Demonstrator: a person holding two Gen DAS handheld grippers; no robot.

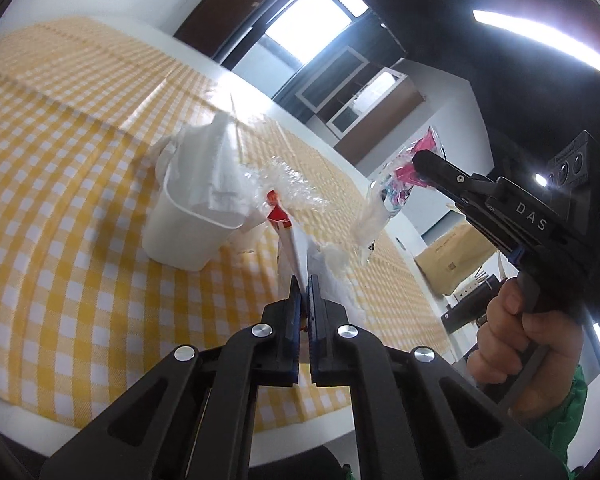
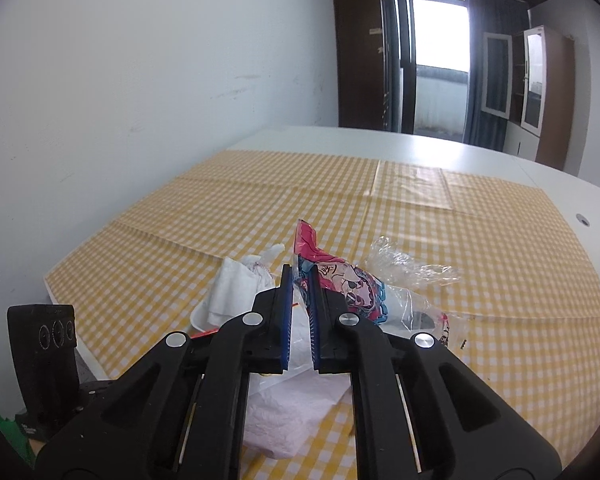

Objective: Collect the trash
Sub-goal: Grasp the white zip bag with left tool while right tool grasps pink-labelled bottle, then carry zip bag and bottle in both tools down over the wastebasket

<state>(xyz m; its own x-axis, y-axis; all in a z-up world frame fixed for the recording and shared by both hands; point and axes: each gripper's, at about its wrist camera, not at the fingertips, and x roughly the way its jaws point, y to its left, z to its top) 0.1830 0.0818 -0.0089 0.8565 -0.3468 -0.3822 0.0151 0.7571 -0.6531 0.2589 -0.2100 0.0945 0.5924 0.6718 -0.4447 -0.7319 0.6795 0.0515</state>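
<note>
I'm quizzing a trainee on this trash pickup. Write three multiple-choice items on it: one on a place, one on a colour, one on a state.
1. Where is the white bin?
A. on the checked cloth
B. on the floor
C. on a chair

2. What colour are the cloth's checks?
A. blue and white
B. yellow and white
C. green and black

3. What is the right gripper doing?
A. open over bare cloth
B. shut on a pink wrapper
C. shut on a spoon

Answers:
1 A: the bin stands on the cloth, with tissue sticking out of its top.
2 B: yellow and white squares show in both views.
3 B: its jaws pinch the pink printed wrapper, lifted clear of the table in the left wrist view.
</note>
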